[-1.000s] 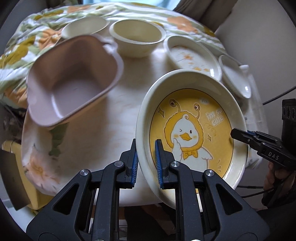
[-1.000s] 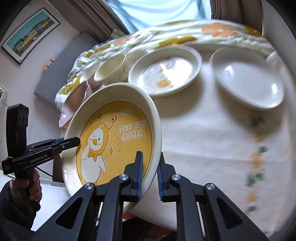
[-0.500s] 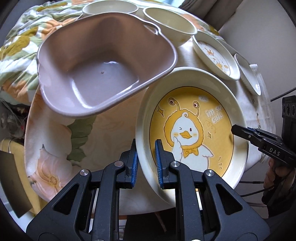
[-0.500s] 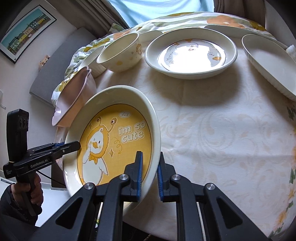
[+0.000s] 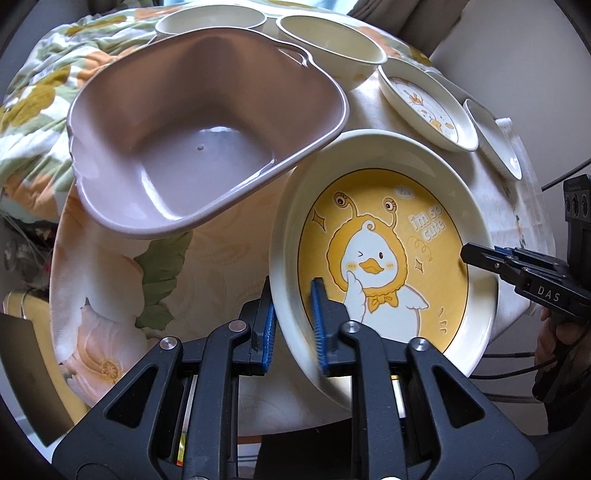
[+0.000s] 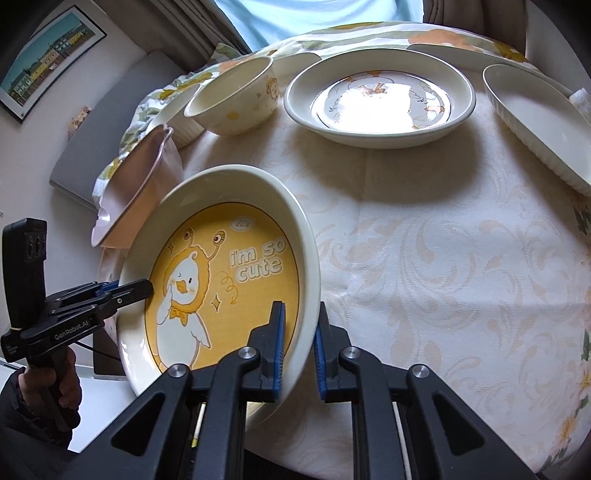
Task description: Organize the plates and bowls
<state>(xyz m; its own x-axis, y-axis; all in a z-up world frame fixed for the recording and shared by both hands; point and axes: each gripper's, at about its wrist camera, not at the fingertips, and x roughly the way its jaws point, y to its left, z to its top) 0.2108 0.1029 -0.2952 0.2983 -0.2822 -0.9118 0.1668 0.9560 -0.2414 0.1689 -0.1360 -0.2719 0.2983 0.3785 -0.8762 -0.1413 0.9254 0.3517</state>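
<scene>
A cream plate with a yellow duck picture is tilted at the near table edge. Its upper left rim lies under the edge of a pink square bowl. My left gripper has its blue pads on either side of the plate's left rim; they still touch it as the jaws start opening. That gripper's tips show at the plate's left side in the right wrist view. My right gripper is shut on the opposite rim, and its tips reach the plate from the right.
On the floral tablecloth behind stand a cream bowl, another pale bowl, a second duck plate and a white ribbed dish. A person's hand holds the left gripper's handle.
Both grippers carried the duck plate down and toward the pink bowl, which now looms large and overlaps the plate's rim. In the last half second little moved.
</scene>
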